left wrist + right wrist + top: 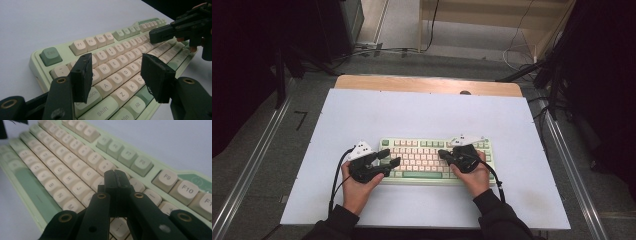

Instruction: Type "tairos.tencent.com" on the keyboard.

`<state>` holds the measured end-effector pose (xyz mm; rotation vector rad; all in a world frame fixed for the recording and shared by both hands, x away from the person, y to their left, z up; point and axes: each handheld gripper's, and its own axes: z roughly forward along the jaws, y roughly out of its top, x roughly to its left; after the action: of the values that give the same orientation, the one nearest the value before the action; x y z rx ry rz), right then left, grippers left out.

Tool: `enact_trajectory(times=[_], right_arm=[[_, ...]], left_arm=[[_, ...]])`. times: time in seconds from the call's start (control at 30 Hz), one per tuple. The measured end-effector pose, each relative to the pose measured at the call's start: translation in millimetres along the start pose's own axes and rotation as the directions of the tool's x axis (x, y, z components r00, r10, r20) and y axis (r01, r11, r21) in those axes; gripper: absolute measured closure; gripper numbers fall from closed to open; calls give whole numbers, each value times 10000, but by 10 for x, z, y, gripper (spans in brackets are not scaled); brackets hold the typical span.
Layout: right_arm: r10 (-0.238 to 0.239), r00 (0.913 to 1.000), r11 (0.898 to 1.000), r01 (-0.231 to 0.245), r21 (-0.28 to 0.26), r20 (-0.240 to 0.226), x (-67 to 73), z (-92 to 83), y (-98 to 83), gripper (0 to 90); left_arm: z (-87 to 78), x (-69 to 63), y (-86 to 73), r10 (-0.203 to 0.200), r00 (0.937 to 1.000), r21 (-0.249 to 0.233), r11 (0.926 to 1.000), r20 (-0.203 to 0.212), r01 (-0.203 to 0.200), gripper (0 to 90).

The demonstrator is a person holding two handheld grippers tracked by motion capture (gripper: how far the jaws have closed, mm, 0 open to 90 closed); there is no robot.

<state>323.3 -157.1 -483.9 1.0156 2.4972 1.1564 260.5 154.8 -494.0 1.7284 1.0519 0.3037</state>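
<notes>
- On the white table mat (pixel 362 115): pale green rectangular keyboard with cream keycaps (pixel 422 160), long axis left-right.
- My left gripper (pixel 388 161): jaws apart, over its left end.
- My right gripper (pixel 445 155): jaws together, empty, above right-hand keys.

My sleeves (pixel 495 216) are dark; my grippers (pixel 395 162) are black — brass-ringed screw holes, white top plates (pixel 360 149), black trailing cables (pixel 334 180).

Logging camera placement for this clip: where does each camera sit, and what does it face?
High view: above the person's side, facing the green-and-cream keyboard; both hands show.
Left gripper view: on the left gripper, jaws apart over the letter keys; right gripper beyond.
Right gripper view: on the right gripper, jaws closed over the keys.
All share the keyboard.
</notes>
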Motion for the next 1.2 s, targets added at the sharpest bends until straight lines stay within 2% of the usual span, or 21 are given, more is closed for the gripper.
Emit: enact_trajectory(times=[0.1, 0.13, 0.17, 0.2, 0.23, 0.3, 0.33, 0.37, 0.4, 0.47, 0.63, 0.77, 0.97, 1.0, 1.03, 1.17, 1.2], right_arm=[[75, 10000, 9988, -75, -494, -5, -11, -78, 18, 876], [305, 9995, 9963, -309, -804, -61, -34, -125, 23, 873], [305, 9995, 9963, -309, -804, -61, -34, -125, 23, 873], [415, 9991, 9943, -424, -976, -111, -46, -145, 22, 836], [597, 9981, 9884, -612, -1389, -154, -73, -181, 25, 734], [829, 9965, 9828, -833, -1647, -93, -84, -206, 26, 628], [908, 9959, 9801, -896, -1772, -14, -91, -215, 26, 589], [908, 9959, 9801, -896, -1772, -14, -91, -215, 26, 589], [1082, 9941, 9759, -1045, -1917, 86, -111, -230, 23, 521], [1215, 9924, 9729, -1154, -2002, 186, -130, -240, 15, 477], [1451, 9892, 9696, -1377, -2025, 224, -162, -248, -3, 438], [1477, 9886, 9692, -1392, -2032, 276, -161, -253, -8, 424], [1550, 9874, 9685, -1452, -2020, 333, -181, -278, -36, 422], [1650, 9855, 9673, -1539, -2015, 390, -195, -286, -58, 422], [1650, 9855, 9673, -1539, -2015, 390, -195, -286, -58, 422], [1726, 9835, 9661, -1583, -2041, 539, -207, -317, -89, 423], [1726, 9835, 9661, -1583, -2041, 539, -207, -317, -89, 423]], left_arm=[[-2, 8, 1, -128, 9999, -75, 9999, 96, 129, 441], [0, 15, 0, -188, 9997, -128, 9997, 161, 190, 461], [-1, 26, -2, -249, 9994, -206, 9995, 242, 254, 461], [0, 36, -5, -334, 9988, -280, 9990, 356, 344, 473], [-2, 46, -7, -380, 9985, -333, 9987, 400, 393, 479], [-11, 49, -3, -329, 9987, -398, 9986, 398, 345, 493], [-21, 49, 0, -305, 9988, -499, 9982, 370, 324, 493], [-33, 50, 5, -313, 9990, -591, 9977, 324, 332, 493], [-43, 52, 10, -325, 9991, -653, 9973, 286, 343, 492], [-57, 59, 11, -336, 9993, -707, 9969, 164, 347, 478], [-49, 78, 6, -368, 9992, -658, 9971, 136, 376, 458], [-30, 78, -25, -508, 9980, -311, 9982, 374, 520, 460], [43, 39, -18, -278, 9986, -76, 9996, 439, 281, 471], [56, 38, -19, -281, 9987, -33, 9996, 420, 283, 528], [67, 38, -22, -286, 9986, 43, 9996, 447, 284, 528], [72, 9, 1, -53, 9986, 152, 9999, 519, 46, 824], [65, -1, 13, -38, 9983, 156, 9999, 586, 29, 824]])
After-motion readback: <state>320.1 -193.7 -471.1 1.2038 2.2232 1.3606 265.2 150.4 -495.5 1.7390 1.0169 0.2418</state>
